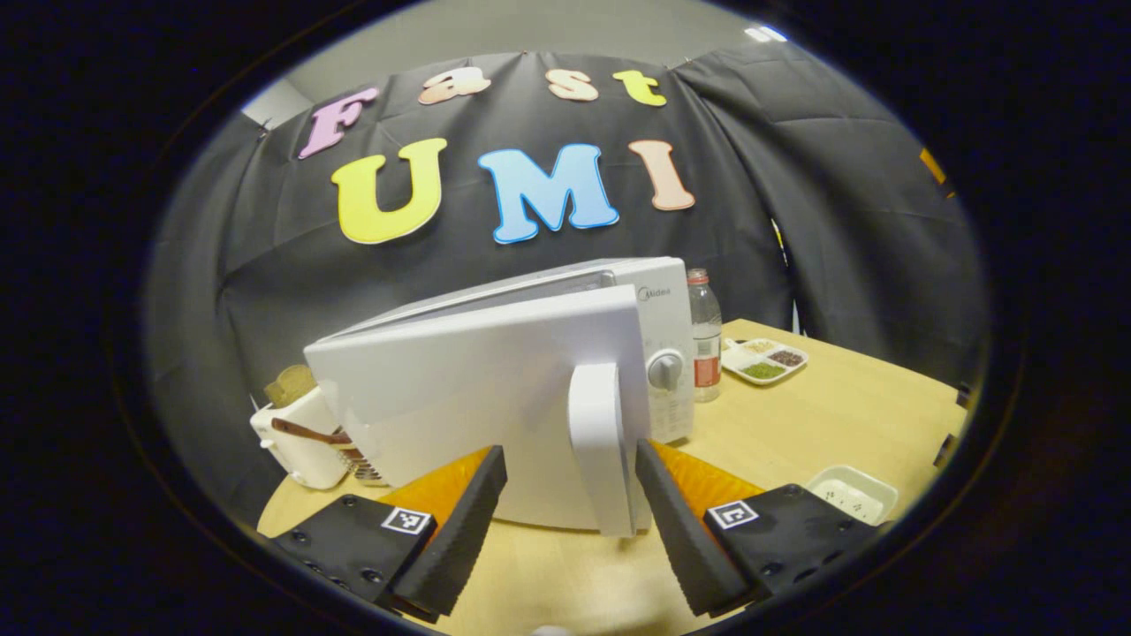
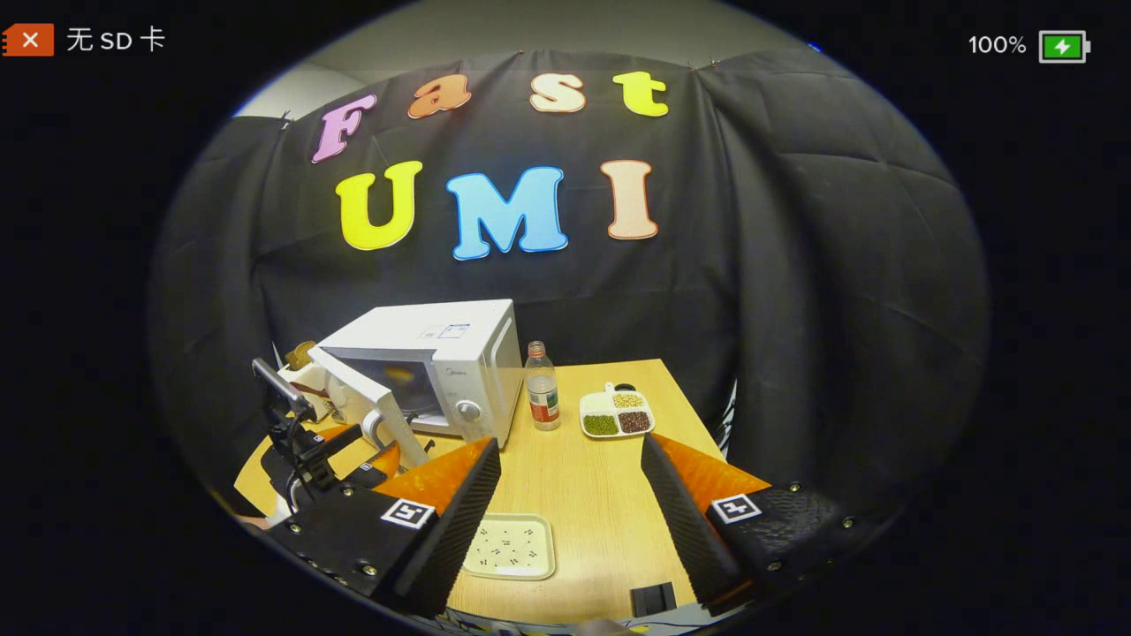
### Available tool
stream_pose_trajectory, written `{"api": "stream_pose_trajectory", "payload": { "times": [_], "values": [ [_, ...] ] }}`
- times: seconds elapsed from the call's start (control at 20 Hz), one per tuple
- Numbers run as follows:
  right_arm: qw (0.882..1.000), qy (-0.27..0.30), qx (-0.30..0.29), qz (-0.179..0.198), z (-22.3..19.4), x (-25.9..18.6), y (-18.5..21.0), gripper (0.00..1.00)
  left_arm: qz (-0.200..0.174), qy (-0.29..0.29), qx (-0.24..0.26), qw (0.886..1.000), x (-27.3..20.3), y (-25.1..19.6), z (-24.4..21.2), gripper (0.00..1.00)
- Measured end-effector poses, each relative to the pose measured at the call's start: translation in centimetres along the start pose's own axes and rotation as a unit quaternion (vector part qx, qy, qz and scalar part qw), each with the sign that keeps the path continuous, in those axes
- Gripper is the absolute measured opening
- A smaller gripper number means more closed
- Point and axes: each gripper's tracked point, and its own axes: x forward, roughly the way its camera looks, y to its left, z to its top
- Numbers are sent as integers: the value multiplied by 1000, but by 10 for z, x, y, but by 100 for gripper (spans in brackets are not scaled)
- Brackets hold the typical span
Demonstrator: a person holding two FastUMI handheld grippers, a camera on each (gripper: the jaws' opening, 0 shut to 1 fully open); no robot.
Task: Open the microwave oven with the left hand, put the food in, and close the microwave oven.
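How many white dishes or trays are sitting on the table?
2. A divided dish with green, brown and pale fillings sits right of the bottle, near the table's far edge. A speckled tray lies near the front, by the right tongs. The microwave may hide others.

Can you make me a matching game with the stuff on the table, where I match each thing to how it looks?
Things:
1. microwave door
2. bottle
3. divided dish
4. white tray

Looks:
A. holds green, brown and pale grains
B. swung partly open
C. lies flat between the right hand-held gripper's fingers in its view
D. stands upright beside the microwave

Pairs: 1-B, 2-D, 3-A, 4-C
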Motion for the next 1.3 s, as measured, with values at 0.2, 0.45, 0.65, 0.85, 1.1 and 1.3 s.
{"api": "stream_pose_trajectory", "payload": {
  "times": [0.2, 0.45, 0.65, 0.85, 1.1, 1.3],
  "values": [
    [1000, 7, 4, -2, -2, 8, -3, 98, 22, -6, -8, 1000, 22, 0, 7, 96],
    [1000, 17, 3, 3, -5, 19, -3, 98, 47, -11, -24, 999, 49, -5, 17, 99],
    [1000, 27, 0, 6, -10, 24, -7, 98, 68, -7, -40, 997, 73, -9, 22, 98],
    [999, 33, 1, 6, -11, 27, -14, 98, 83, -4, -52, 995, 93, -10, 27, 100],
    [999, 32, 7, 6, -10, 31, -21, 98, 91, 0, -61, 994, 99, -11, 27, 98],
    [999, 34, 12, 7, -12, 33, -22, 98, 99, -1, -45, 994, 111, -11, 35, 97]
  ]
}}
